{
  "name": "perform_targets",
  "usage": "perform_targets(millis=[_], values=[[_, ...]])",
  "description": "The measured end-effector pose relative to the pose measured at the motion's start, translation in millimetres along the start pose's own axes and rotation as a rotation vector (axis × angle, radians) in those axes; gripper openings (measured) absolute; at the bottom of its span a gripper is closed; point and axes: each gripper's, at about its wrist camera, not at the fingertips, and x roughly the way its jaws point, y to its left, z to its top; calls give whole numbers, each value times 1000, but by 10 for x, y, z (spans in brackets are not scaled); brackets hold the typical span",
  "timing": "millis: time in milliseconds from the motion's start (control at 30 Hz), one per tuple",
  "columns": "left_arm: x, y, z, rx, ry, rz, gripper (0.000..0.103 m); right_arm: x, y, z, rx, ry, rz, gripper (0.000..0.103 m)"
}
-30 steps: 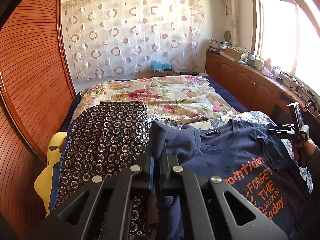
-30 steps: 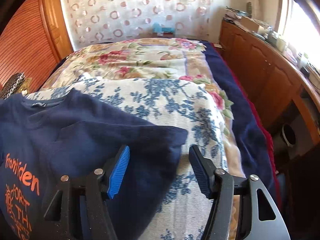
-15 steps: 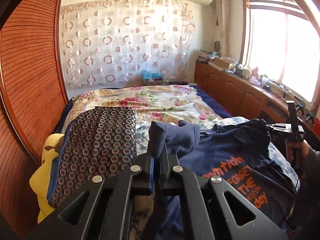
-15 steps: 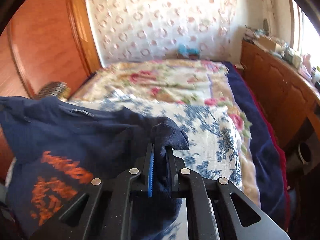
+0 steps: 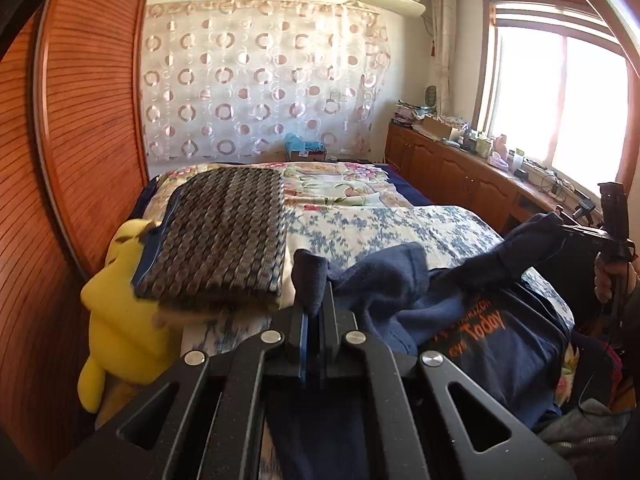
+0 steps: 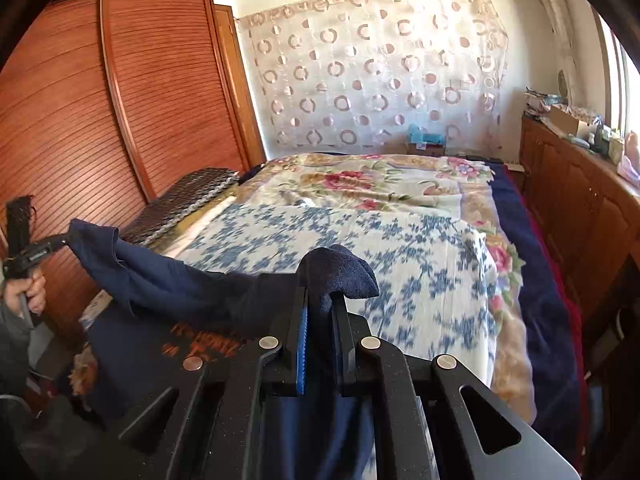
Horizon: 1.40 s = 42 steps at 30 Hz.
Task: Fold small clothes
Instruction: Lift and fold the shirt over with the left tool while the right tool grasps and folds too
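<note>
A navy T-shirt (image 5: 492, 344) with orange lettering is lifted off the bed and folded back toward the near edge, its print upside down in the left wrist view. My left gripper (image 5: 314, 312) is shut on one shoulder of the shirt. My right gripper (image 6: 322, 308) is shut on the other shoulder; the shirt (image 6: 168, 284) stretches between them. The right gripper also shows at the right of the left wrist view (image 5: 568, 236), the left gripper at the left of the right wrist view (image 6: 60, 242). The shirt's lower part hangs over the bed's near edge.
A blue-and-white floral blanket (image 6: 360, 240) covers the near bed, a flowered quilt (image 6: 372, 180) beyond it. A folded dark patterned cloth (image 5: 228, 236) and a yellow plush toy (image 5: 116, 308) lie at the left. A wooden wardrobe (image 6: 120, 120) stands left, a cluttered cabinet (image 5: 460, 164) right.
The right gripper shut on the shirt's shoulder. Both grippers then rose and drew back toward the near edge, lifting the shirt's top off the bed and turning it over.
</note>
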Motion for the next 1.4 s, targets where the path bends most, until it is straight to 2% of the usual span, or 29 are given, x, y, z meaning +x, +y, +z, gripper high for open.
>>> perform_targets(millis=[200,333,467,633,767,900,967,1100,1233,1300,1400], values=[[-123,54,-134,-5,24,29,5,-261,12,-261,-24,79,-4,10],[-254,72,-215,-9,13,45,5,-429,10,-310,-17,87,-4,10],[-251,102,-326,-15,20,57,5,-336,41,-358,10,141,-2,10],[-41,115,-552,-19,65,88,5,-154,81,-584,62,196,-25,10],[54,144,-734,-26,97,77,5,-47,99,-620,73,212,-47,10],[67,174,-761,-46,103,59,5,-17,103,-601,54,232,-70,10],[40,196,-749,-51,98,58,14,-20,115,-625,43,236,-74,10],[-50,209,-668,-49,58,50,49,14,128,-661,23,248,-85,10],[-111,234,-536,-76,20,44,78,43,107,-695,25,253,-83,10],[-90,234,-492,-77,18,36,80,30,110,-693,21,254,-82,10],[33,185,-419,-59,55,21,81,-12,128,-650,12,253,-93,15]])
